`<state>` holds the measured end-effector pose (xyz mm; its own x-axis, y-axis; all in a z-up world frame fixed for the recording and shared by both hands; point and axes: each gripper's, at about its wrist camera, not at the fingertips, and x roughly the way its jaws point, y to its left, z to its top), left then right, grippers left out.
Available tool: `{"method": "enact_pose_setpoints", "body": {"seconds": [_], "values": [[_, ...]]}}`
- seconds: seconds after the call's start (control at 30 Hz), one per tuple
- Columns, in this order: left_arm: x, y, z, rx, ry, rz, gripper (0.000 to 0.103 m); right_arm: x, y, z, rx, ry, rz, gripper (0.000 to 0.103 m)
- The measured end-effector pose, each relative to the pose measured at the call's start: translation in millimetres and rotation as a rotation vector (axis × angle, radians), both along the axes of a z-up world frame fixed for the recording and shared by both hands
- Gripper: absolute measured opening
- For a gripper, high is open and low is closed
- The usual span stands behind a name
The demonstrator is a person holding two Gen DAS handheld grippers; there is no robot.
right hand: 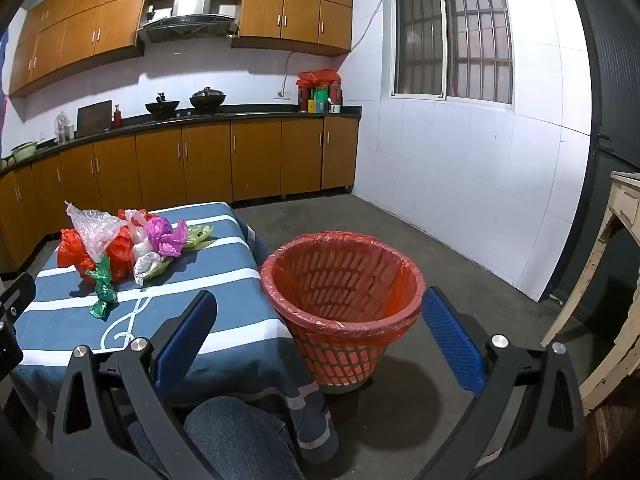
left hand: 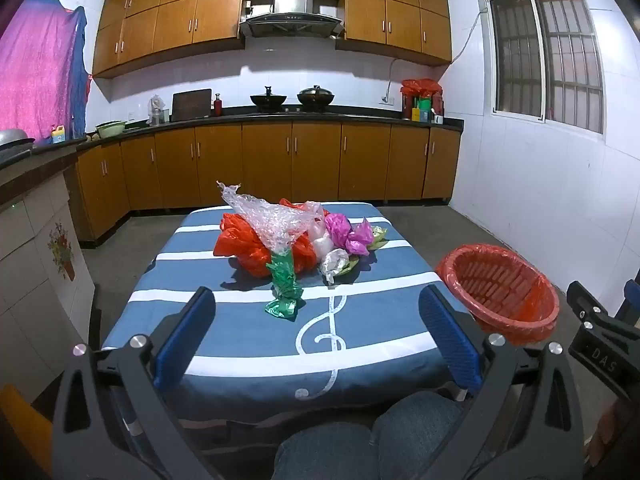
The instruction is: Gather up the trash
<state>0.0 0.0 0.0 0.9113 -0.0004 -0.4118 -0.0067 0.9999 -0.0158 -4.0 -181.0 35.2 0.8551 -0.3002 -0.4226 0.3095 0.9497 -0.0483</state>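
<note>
1. trash (left hand: 296,236), a heap of crumpled plastic bags and wrappers, lies in the middle of the striped surface (left hand: 248,344), well ahead of both tools.
2. left tool (left hand: 316,320) has its fingers wide apart and holds nothing; the green wrapper (left hand: 285,290) is nearest, and i think so light a piece may slip or drag others along.
3. right tool (right hand: 320,320), also apart and holding nothing, faces the red basket (right hand: 344,280), which stands beside the surface; a drop may miss it.
4. readable writing: only "das" on the right tool's body.
</note>
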Motion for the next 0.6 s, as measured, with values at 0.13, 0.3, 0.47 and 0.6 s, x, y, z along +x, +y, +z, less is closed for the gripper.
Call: {"method": "enact_pose_setpoints", "body": {"seconds": [0.13,0.3,0.47,0.6], "values": [[0.1,0.2,0.0,-0.001,0.002,0.0,0.099,0.2,-0.1,0.1,0.001,0.0,0.0,0.101],[0.1,0.0,-0.1,0.0,0.002,0.0,0.099,0.5,-0.2,0.2,-0.001,0.001,0.0,0.101],[0.1,0.0,0.0,0.001,0.003,0.0,0.099,0.7,-0.5,0.7,-0.003,0.001,0.0,0.101],[0.2,-0.1,-0.1,0.001,0.004,-0.001,0.099,1.0,-0.8,0.8,-0.003,0.002,0.001,0.101]]}}
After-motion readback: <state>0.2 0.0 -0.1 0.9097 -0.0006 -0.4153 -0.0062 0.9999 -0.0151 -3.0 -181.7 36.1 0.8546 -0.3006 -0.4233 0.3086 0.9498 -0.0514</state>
